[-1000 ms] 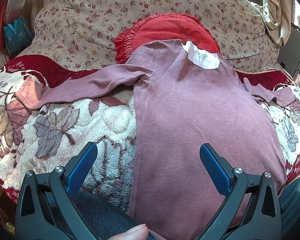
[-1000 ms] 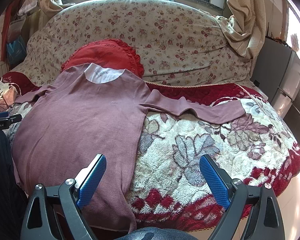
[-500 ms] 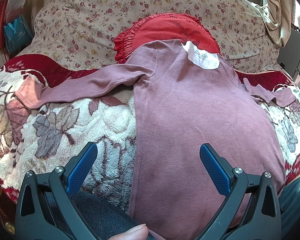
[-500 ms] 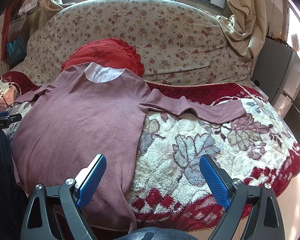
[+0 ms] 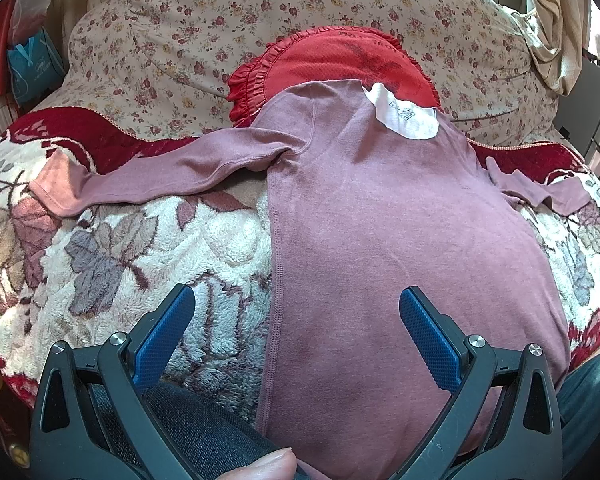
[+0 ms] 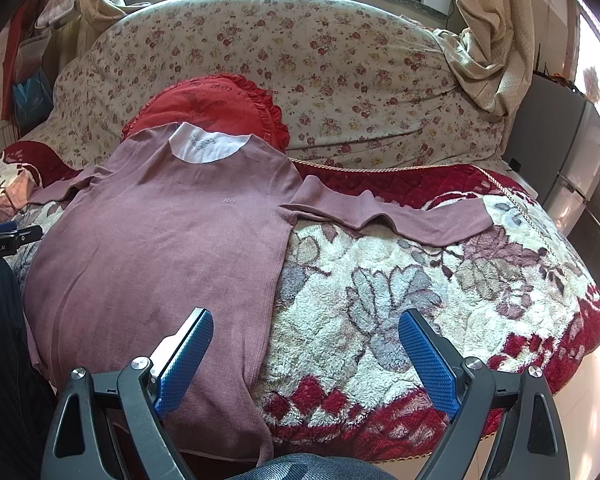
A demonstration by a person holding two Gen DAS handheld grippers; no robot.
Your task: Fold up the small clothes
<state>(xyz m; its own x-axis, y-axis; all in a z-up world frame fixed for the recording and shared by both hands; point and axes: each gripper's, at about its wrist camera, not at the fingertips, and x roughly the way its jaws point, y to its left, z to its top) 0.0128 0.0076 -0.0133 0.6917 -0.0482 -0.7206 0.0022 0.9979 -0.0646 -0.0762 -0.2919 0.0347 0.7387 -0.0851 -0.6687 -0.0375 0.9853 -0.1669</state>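
Note:
A mauve long-sleeved shirt point(image 5: 380, 240) lies flat, front up, on a floral fleece blanket point(image 5: 120, 264), with both sleeves spread sideways and a white inner collar point(image 5: 404, 120) at the far end. It also shows in the right wrist view point(image 6: 172, 248). My left gripper point(image 5: 296, 320) is open and empty over the shirt's lower left side seam. My right gripper point(image 6: 306, 340) is open and empty over the shirt's lower right side seam. The shirt's hem hangs over the near edge of the blanket.
A red frilled cushion point(image 5: 332, 64) lies under the collar against a floral sofa back point(image 6: 340, 64). The blanket's front edge point(image 6: 420, 420) drops off near me. A grey cabinet point(image 6: 548, 140) stands at the right. The left gripper's body point(image 6: 8, 236) shows at the left edge.

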